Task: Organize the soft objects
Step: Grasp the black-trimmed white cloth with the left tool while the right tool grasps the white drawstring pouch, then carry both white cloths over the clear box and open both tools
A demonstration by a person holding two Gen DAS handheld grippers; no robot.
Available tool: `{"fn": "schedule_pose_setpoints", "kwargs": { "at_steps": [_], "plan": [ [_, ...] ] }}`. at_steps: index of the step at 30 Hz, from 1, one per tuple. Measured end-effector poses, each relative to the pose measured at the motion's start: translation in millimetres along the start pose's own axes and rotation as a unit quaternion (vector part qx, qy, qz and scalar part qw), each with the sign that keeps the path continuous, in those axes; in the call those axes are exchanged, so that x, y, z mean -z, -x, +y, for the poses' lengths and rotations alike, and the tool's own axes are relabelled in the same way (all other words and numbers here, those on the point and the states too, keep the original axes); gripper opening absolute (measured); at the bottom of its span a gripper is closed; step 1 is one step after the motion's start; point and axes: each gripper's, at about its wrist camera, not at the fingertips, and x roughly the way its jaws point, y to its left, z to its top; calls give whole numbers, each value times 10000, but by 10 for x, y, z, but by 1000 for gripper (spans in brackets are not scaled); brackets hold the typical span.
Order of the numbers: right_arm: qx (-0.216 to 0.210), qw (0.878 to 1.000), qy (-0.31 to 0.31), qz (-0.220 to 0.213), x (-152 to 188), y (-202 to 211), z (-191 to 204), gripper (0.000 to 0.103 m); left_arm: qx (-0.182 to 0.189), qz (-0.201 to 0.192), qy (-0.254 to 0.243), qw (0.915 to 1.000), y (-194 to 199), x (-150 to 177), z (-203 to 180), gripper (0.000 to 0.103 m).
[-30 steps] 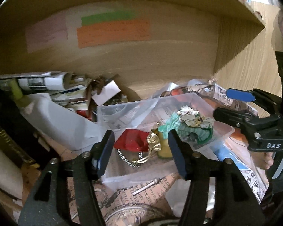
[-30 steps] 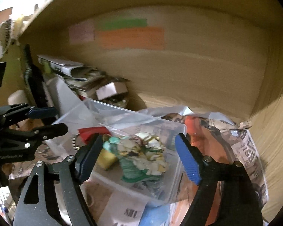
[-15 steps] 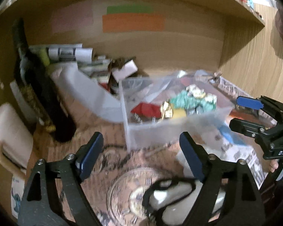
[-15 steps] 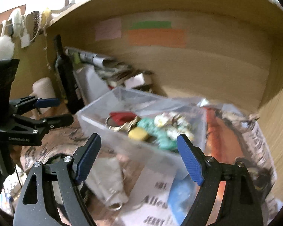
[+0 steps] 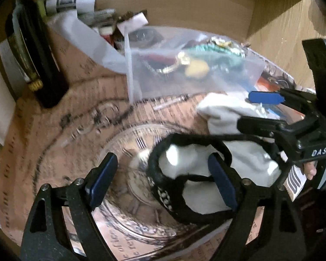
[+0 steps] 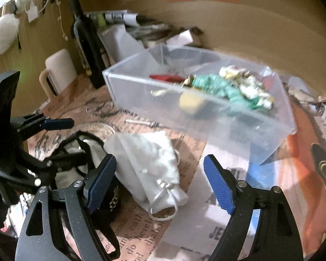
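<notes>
Both claws, left (image 5: 163, 180) and right (image 6: 160, 182), gape above white pouch (image 6: 150, 165)

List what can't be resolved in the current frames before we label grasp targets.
- Clear bin contents: both views motion-blurred; the green cloth is readable, the small items beside it are not.
- Black-trimmed item: left wrist view, the left gripper fingers cover part of it; contact unclear.
- White pouch: right wrist view, its left edge is behind a finger of the right gripper.
- Back clutter: blurred, too small.
</notes>
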Motion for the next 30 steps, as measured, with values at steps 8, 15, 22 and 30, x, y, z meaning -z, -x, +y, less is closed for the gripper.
{"fn": "schedule_pose_setpoints", "kwargs": {
  "at_steps": [8,15,22,30],
  "plan": [
    [-232,9992,-141,290,62,-145,-54,39,211,-204,75,9995,16,57,-23,48],
    [-3,10000,-18,-43,51,6,-32,24,275,-368,166,9988,99,-14,16,29],
    [170,9983,-164,-525,-2,299,-119,23,158,-819,182,9963,307,-212,19,24],
    [363,9922,-244,-1166,-164,652,-172,23,69,-1567,157,9875,634,-532,16,23]
  ]
}}
